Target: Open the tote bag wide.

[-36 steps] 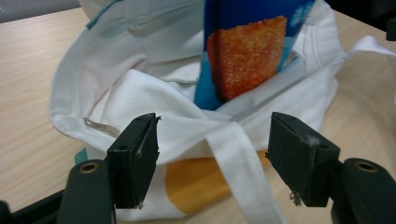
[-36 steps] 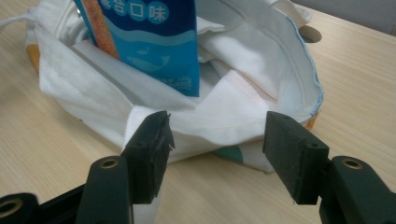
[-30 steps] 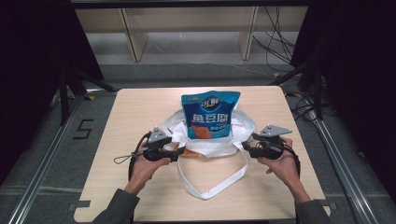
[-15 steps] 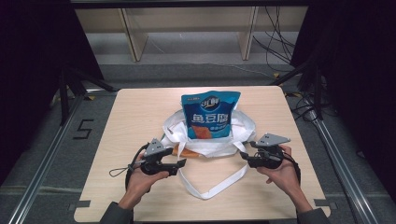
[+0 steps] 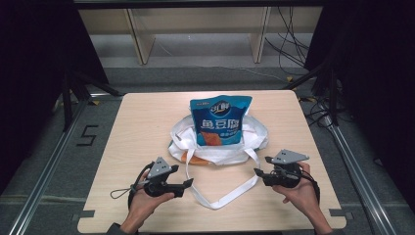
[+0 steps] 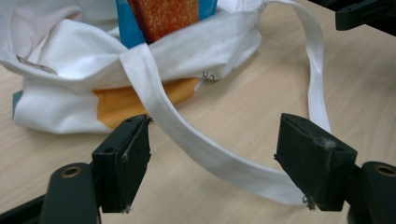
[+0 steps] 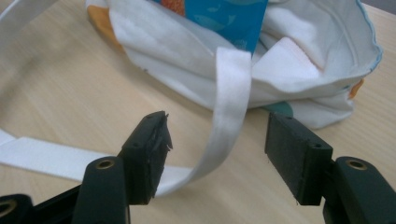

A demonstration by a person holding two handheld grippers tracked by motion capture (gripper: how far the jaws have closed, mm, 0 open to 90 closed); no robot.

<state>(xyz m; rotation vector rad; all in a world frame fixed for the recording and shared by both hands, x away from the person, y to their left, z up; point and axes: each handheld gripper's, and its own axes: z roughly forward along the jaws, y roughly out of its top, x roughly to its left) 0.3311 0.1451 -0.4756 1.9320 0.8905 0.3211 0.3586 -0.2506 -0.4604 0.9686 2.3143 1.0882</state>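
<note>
A white cloth tote bag (image 5: 220,147) lies at the middle of the table with a blue snack packet (image 5: 219,120) standing in its mouth. Its long white strap (image 5: 222,198) loops toward the front edge. My left gripper (image 5: 188,183) is held open at the front left, and the strap (image 6: 205,151) runs between its jaws without being pinched. My right gripper (image 5: 258,172) is open at the front right, with the other side of the strap (image 7: 229,107) hanging between its jaws. The packet (image 7: 224,16) rises behind the bag's rim (image 7: 187,46).
The wooden table (image 5: 142,122) has bare surface to the left and right of the bag. A wooden shelf frame (image 5: 195,29) stands beyond the far edge, with cables (image 5: 288,44) on the floor. A metal rail (image 5: 44,166) runs along the left.
Both hands drew back toward the front edge, away from the bag. The grippers now stand open around the strap instead of close against the bag's sides.
</note>
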